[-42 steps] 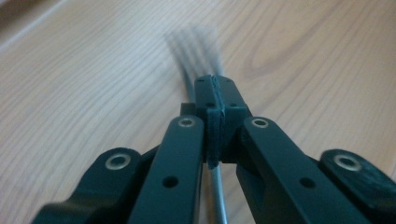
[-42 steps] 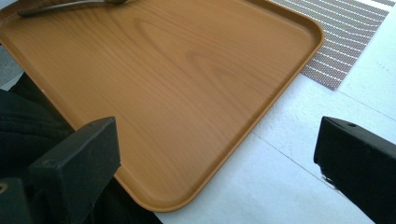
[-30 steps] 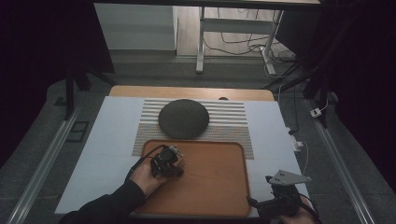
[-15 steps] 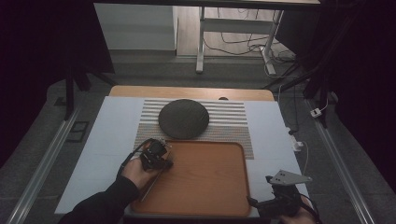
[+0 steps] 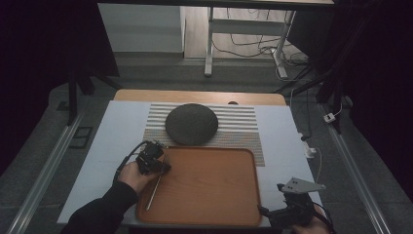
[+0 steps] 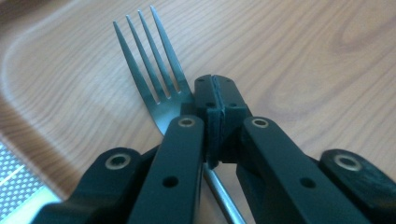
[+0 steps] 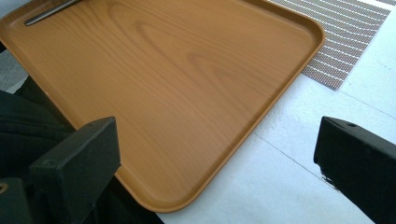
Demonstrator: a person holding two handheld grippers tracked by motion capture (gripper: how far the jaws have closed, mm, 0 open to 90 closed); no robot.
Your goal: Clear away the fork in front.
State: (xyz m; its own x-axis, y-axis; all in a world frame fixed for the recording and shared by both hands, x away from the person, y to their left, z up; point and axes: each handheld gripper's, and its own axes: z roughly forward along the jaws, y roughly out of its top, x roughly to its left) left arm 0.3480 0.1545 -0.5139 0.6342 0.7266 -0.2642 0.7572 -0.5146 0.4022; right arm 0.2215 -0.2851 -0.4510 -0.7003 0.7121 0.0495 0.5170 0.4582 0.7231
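Observation:
A steel fork (image 6: 149, 65) lies low over the left part of the wooden tray (image 5: 214, 190), tines away from me. My left gripper (image 5: 155, 161) is shut on the fork's neck, and in the left gripper view the handle (image 6: 222, 196) runs back under the closed jaws. In the high view the fork (image 5: 152, 192) slants toward the tray's front left corner. My right gripper (image 5: 287, 212) stands open off the tray's front right corner, nothing between its jaws. In the right gripper view the tray (image 7: 187, 70) lies ahead with the fork handle (image 7: 49, 14) at its far side.
A dark round plate (image 5: 191, 124) sits on a striped placemat (image 5: 243, 131) just behind the tray. White table covering (image 5: 112, 146) borders both. The placemat's corner (image 7: 345, 37) shows beyond the tray. Cables and a desk frame stand past the table's far edge.
My left gripper has moved left across the tray toward its left rim, taking the fork along. The right gripper has stayed in place.

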